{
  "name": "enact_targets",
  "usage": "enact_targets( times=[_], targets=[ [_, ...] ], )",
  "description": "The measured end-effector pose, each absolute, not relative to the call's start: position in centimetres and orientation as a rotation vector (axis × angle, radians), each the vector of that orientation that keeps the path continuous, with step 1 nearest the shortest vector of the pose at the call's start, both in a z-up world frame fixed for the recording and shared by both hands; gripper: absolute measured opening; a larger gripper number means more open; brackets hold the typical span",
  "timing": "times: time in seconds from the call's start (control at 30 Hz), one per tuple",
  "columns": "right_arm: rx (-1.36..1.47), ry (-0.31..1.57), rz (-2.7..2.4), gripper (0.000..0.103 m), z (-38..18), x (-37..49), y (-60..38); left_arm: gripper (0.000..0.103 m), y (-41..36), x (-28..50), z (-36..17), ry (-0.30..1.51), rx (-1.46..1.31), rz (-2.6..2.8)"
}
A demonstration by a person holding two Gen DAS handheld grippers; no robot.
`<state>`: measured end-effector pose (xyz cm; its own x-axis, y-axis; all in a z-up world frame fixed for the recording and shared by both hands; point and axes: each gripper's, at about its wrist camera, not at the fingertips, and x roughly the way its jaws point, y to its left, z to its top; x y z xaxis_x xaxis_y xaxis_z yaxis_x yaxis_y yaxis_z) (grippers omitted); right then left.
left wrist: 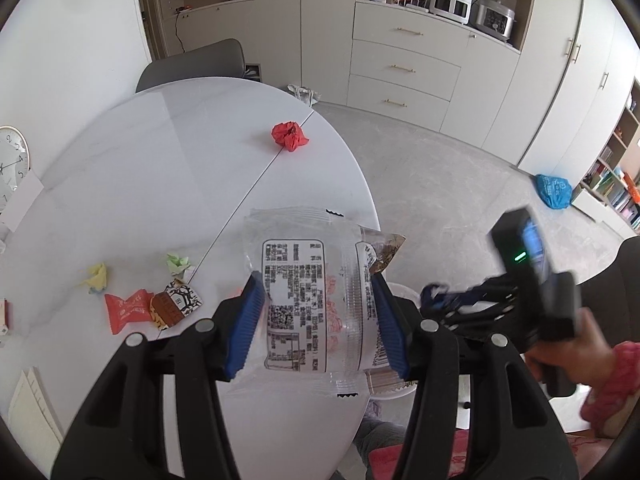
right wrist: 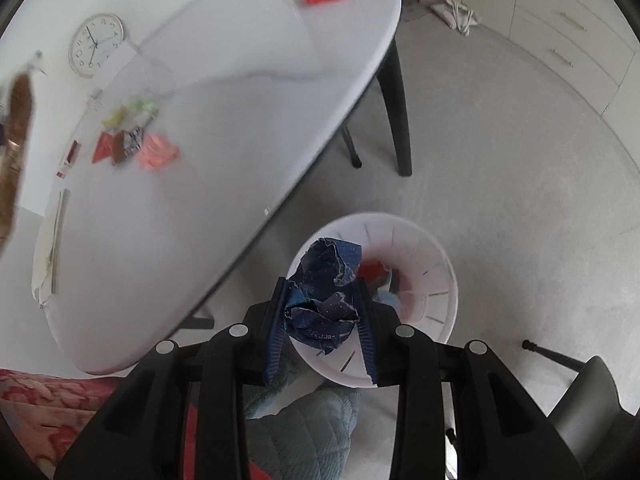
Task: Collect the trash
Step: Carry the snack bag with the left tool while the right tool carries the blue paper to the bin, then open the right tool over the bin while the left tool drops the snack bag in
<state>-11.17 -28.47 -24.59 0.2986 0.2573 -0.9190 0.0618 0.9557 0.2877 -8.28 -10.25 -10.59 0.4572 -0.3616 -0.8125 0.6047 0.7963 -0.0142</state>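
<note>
My left gripper [left wrist: 316, 284] is shut on a clear plastic wrapper [left wrist: 296, 264] with black print, held above the white table's [left wrist: 160, 184] near edge. My right gripper [right wrist: 320, 288] is shut on a crumpled dark blue wrapper [right wrist: 320, 304], directly above a white bin [right wrist: 436, 280] on the floor beside the table. Red and pale scraps [right wrist: 372, 270] lie inside the bin. On the table lie a red paper ball [left wrist: 289, 136], a yellow scrap [left wrist: 97, 278], a green scrap [left wrist: 177, 263], an orange-red candy wrapper [left wrist: 126, 308] and a brown patterned wrapper [left wrist: 176, 304].
A round clock [left wrist: 12, 160] and white papers [left wrist: 32, 400] sit at the table's left side. A grey chair [left wrist: 192, 64] stands behind the table, a blue bag [left wrist: 554, 190] lies on the floor by the shelves. A person's red patterned sleeve [left wrist: 612, 380] shows at right.
</note>
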Motion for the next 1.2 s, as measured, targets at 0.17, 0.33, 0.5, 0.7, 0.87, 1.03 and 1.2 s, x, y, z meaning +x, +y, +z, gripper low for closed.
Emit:
enact_targets(
  times=[0.17, 0.33, 0.5, 0.7, 0.87, 1.03, 1.2],
  targets=[
    [0.309, 1.367, 0.126, 0.073, -30.5, -11.4, -27.8, 0.053, -10.9, -9.0, -10.9, 0.929, 0.329, -0.613],
    [0.381, 1.324, 0.083, 0.086, -28.9, -12.8, -29.6, 0.052, -12.4, -9.9, -10.9, 0.930, 0.374, -0.658],
    [0.362, 1.218, -0.031, 0.095, -23.6, -15.0, -33.1, 0.053, -16.1, -12.0, -11.4, 0.913, 0.447, -0.769],
    [0.321, 1.118, -0.154, 0.099, -18.3, -17.5, -37.4, 0.052, -20.9, -13.8, -13.9, 0.939, 0.513, -0.866],
    [0.344, 1.074, -0.211, 0.099, -16.7, -19.4, -40.6, 0.053, -24.1, -14.2, -18.3, 1.023, 0.571, -0.880],
    [0.384, 1.088, -0.225, 0.099, -17.3, -20.2, -42.1, 0.066, -25.7, -14.2, -22.4, 1.124, 0.592, -0.867],
    [0.401, 1.110, -0.217, 0.099, -18.2, -20.3, -42.5, 0.087, -26.0, -14.9, -22.6, 1.121, 0.579, -0.880]
  ],
)
